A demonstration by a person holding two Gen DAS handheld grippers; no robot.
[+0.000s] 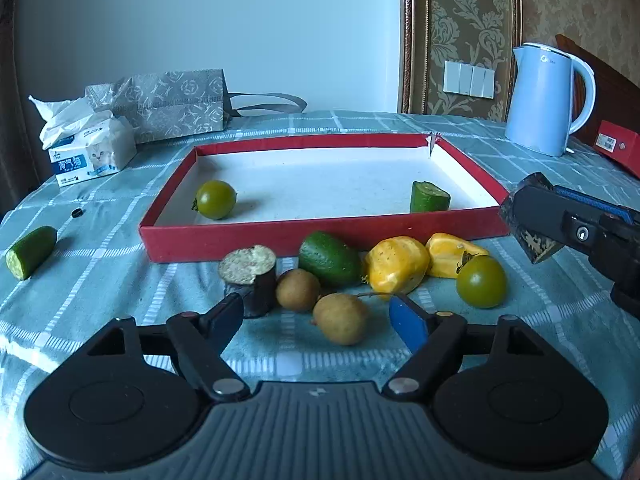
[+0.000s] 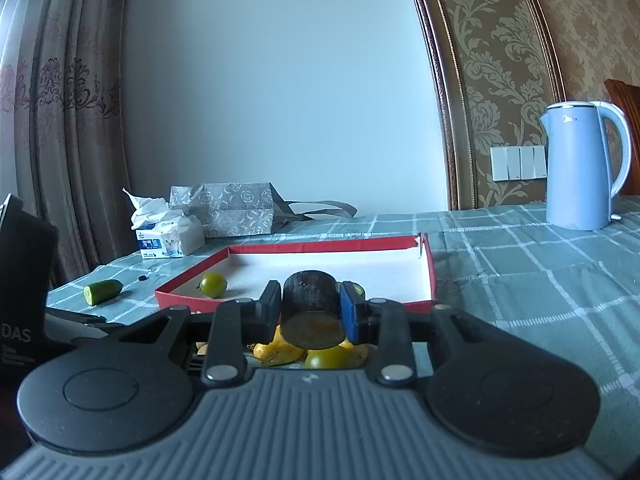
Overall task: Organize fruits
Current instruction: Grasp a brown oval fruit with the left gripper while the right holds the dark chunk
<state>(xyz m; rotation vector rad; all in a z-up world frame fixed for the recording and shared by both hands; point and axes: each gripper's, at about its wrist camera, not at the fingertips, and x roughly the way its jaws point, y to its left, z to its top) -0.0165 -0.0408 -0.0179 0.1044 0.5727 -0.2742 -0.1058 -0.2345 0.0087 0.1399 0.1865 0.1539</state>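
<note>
I see the red tray (image 1: 224, 242) in the middle of the table (image 1: 100, 280), its front wall facing me and its far right corner torn. Inside it a green tomato (image 1: 215, 205) lies near the left wall and a cucumber piece (image 1: 429, 197) stands near the front right corner; between them the white floor is bare. Just before the front wall the fruits crowd together: a dark stump (image 1: 250, 276) standing upright, two brown kiwis (image 1: 320, 304), a green avocado (image 1: 330, 258), two yellow pieces (image 1: 416, 262) and a second tomato (image 1: 481, 281). Another cucumber (image 1: 30, 252) lies apart near the left edge of the table. At the far left are a tissue pack (image 1: 90, 152) and a grey bag (image 1: 168, 104), at the far right a blue kettle (image 1: 546, 100). My left gripper (image 1: 316, 318) is low over the table with its fingers wide apart around the nearer kiwi, and I cannot tell if they touch it. My right gripper (image 2: 312, 312) is clamped on a dark cylinder (image 2: 312, 308), which it holds in the air above the yellow pieces, near the front right corner of the tray.
</note>
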